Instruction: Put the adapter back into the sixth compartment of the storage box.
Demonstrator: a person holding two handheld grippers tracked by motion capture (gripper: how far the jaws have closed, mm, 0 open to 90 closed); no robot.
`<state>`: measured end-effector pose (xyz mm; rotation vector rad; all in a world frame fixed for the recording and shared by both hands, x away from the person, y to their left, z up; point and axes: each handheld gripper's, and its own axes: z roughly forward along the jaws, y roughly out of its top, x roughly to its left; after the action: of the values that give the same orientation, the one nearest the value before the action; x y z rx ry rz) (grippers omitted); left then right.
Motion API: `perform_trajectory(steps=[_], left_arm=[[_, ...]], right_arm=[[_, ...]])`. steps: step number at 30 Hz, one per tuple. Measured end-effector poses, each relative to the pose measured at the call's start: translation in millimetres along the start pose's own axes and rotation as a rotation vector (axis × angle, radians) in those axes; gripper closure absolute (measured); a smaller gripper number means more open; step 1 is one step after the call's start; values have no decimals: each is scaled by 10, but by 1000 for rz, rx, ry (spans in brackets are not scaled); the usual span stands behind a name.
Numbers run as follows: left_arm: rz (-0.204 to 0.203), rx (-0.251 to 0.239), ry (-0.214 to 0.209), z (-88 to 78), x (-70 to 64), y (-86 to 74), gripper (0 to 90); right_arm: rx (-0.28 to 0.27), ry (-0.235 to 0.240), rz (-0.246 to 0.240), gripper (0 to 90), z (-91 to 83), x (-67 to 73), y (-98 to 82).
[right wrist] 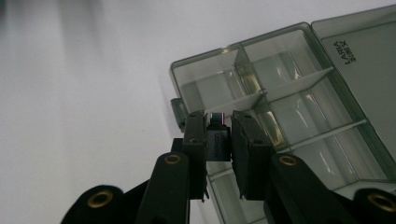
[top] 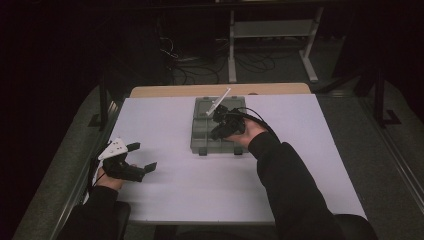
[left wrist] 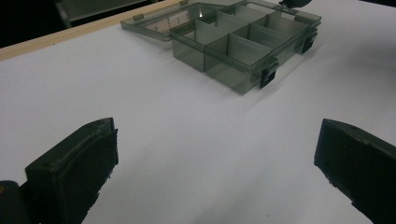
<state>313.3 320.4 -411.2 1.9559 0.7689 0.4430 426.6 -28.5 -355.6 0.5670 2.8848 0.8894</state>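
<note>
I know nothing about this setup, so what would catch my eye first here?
Probably the smoky transparent compartment box lying open at the middle of the white table, its lid folded back. Over it, the right gripper pinches a small dark adapter-like block. The left gripper rests near the table's left edge with its jaws wide apart.

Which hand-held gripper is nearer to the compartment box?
Right. The right hand-held gripper is over the compartment box, holding a small adapter; the left hand-held gripper rests apart, open.
</note>
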Motion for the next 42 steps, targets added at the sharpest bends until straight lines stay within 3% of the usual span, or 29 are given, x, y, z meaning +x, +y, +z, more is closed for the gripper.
perform_trajectory(steps=[10, 19, 34, 36, 38, 42], left_arm=[[0, -1, -1, 2, 1, 0, 0], [2, 0, -1, 4, 4, 1, 0], [5, 1, 0, 0, -1, 2, 0], [7, 1, 0, 0, -1, 2, 0], [6, 2, 0, 0, -1, 2, 0], [6, 1, 0, -1, -2, 2, 0]], right_arm=[[0, -1, 49, 746, 125, -171, -56], [-7, 11, 62, 746, 193, -255, -79], [10, 32, 51, 740, 350, -260, -68], [8, 38, 50, 639, 349, -263, -71], [4, 57, 50, 599, 332, -264, -73], [-9, 50, 56, 509, 278, -268, -74]])
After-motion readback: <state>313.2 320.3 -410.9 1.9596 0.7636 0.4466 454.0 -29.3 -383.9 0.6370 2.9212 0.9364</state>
